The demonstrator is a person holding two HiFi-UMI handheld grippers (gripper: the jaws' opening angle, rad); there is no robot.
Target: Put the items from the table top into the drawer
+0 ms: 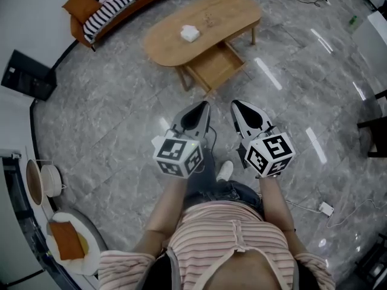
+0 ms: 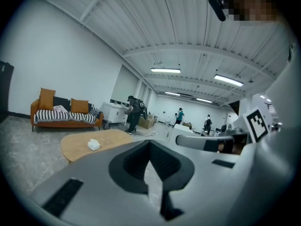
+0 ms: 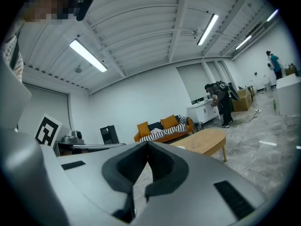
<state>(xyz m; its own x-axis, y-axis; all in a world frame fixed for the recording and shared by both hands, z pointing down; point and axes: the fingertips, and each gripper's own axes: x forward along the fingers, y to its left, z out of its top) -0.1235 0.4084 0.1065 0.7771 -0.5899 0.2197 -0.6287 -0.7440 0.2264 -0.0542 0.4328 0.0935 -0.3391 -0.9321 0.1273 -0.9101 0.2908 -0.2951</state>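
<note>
An oval wooden table [image 1: 199, 23] stands well ahead of me on the grey stone floor. On its top lie a white packet [image 1: 190, 33] and a few tiny items [image 1: 209, 20]. The table's drawer [image 1: 216, 66] is pulled open toward me, and its inside looks bare. My left gripper [image 1: 204, 105] and right gripper [image 1: 236, 104] are held side by side at waist height, far short of the table, both shut and holding nothing. The left gripper view shows the table [image 2: 80, 147] and the packet [image 2: 93, 145] beyond the shut jaws. The table [image 3: 207, 140] also lies in the distance in the right gripper view.
An orange sofa [image 1: 121, 2] with a striped blanket stands behind the table. A black box [image 1: 27, 75] sits by the left wall. A cable and plug [image 1: 325, 208] lie on the floor at right, near a dark chair [image 1: 376, 128]. Several people [image 2: 134, 113] stand far off.
</note>
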